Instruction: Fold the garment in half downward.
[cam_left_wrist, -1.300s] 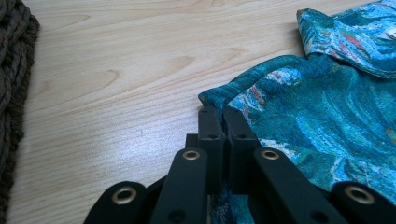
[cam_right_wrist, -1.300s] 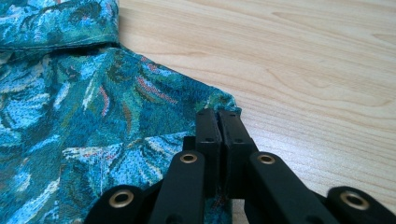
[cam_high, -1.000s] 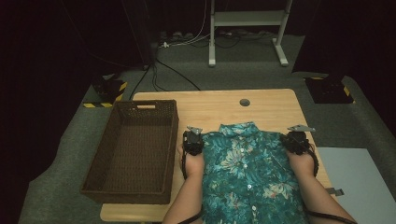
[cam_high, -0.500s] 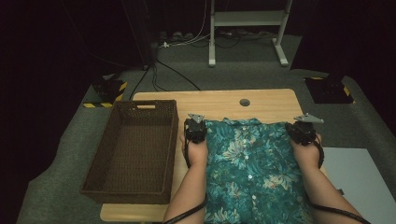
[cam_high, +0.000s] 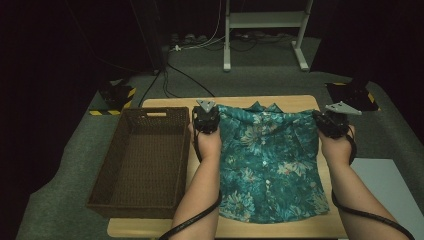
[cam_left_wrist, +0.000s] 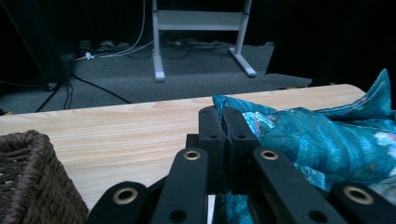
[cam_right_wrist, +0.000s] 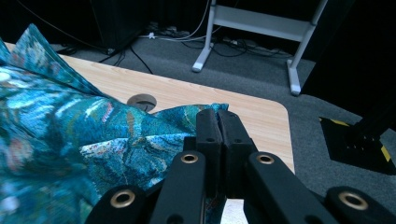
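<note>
A teal floral shirt (cam_high: 270, 160) lies spread face up on the wooden table (cam_high: 300, 102), collar toward the far edge. My left gripper (cam_high: 206, 119) is shut on the shirt's left shoulder, and in the left gripper view its jaws (cam_left_wrist: 223, 114) pinch the teal fabric (cam_left_wrist: 317, 135). My right gripper (cam_high: 331, 122) is shut on the right shoulder; the right gripper view shows the jaws (cam_right_wrist: 217, 116) closed over the cloth (cam_right_wrist: 93, 135). Both shoulders are lifted slightly off the table.
A dark brown woven basket (cam_high: 145, 160) stands empty on the table's left side. A round cable hole (cam_right_wrist: 141, 100) sits in the tabletop near the far edge. Beyond the table are a white frame's legs (cam_high: 227, 45), cables and grey carpet.
Both grippers have moved away from the person toward the far edge, dragging the shirt up the table and spreading it wider.
</note>
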